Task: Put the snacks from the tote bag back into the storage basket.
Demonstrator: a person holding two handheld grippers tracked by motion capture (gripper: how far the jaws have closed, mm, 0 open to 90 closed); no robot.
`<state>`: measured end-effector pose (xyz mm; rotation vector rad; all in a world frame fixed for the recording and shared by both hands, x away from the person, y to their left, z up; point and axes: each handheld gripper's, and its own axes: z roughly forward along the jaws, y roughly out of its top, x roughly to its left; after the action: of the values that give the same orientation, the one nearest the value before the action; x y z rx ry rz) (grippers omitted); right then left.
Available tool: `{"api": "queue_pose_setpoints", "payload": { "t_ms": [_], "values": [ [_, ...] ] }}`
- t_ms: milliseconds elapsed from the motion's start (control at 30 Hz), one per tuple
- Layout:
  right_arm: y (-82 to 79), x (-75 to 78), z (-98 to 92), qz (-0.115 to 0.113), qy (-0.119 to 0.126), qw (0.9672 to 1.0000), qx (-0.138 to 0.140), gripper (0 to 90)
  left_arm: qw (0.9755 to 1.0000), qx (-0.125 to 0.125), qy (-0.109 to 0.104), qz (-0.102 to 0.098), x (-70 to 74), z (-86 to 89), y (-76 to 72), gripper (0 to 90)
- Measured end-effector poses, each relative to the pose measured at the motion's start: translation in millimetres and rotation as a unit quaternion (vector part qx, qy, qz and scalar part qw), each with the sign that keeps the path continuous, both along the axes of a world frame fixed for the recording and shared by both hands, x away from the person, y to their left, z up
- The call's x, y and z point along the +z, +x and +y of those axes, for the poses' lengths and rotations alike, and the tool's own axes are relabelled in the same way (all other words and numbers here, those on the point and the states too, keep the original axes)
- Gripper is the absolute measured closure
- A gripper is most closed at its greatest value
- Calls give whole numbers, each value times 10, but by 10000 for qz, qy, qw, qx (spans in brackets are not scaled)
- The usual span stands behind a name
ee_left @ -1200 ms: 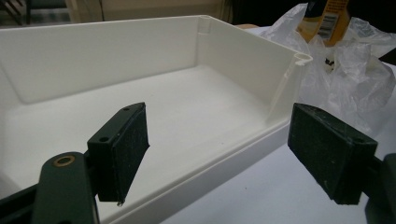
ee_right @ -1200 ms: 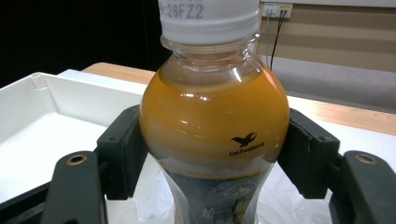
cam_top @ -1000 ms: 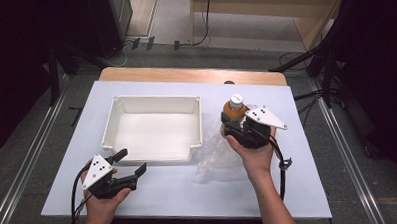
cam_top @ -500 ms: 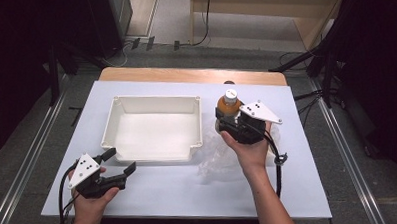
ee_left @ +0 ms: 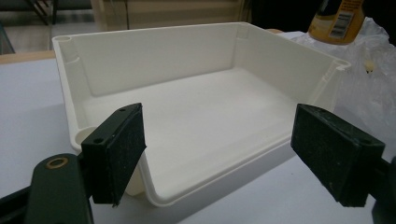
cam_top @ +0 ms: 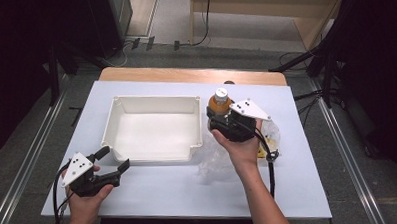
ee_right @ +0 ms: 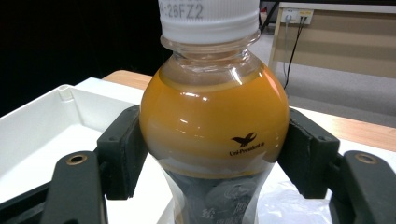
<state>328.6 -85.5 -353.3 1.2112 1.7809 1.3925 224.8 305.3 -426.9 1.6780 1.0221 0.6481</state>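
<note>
Light comes from overhead, bright on the white table (cam_top: 154, 193) and tray (cam_top: 152, 128); room around it falls off to near black at left, right edges. Shadows soft, short, under the tray rim and hands. High view low-res, slightly soft overall. Left gripper view: tray sharp-ish, near pads (ee_left: 119, 149) a bit blurred, wide-angle bend at edges. Right gripper view: bottle (ee_right: 212, 126) sharp, w/ small glare spots on the shoulder; bg soft, left side black. Bag (ee_left: 369, 79) has mild sheen.
</note>
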Motion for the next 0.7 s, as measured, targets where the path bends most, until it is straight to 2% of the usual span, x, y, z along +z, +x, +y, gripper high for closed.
{"api": "queue_pose_setpoints", "payload": {
  "t_ms": [700],
  "values": [
    [57,24,182,13,15,10000,69,313,9999,127,-95,-24,9,100,11,182]
  ]
}}
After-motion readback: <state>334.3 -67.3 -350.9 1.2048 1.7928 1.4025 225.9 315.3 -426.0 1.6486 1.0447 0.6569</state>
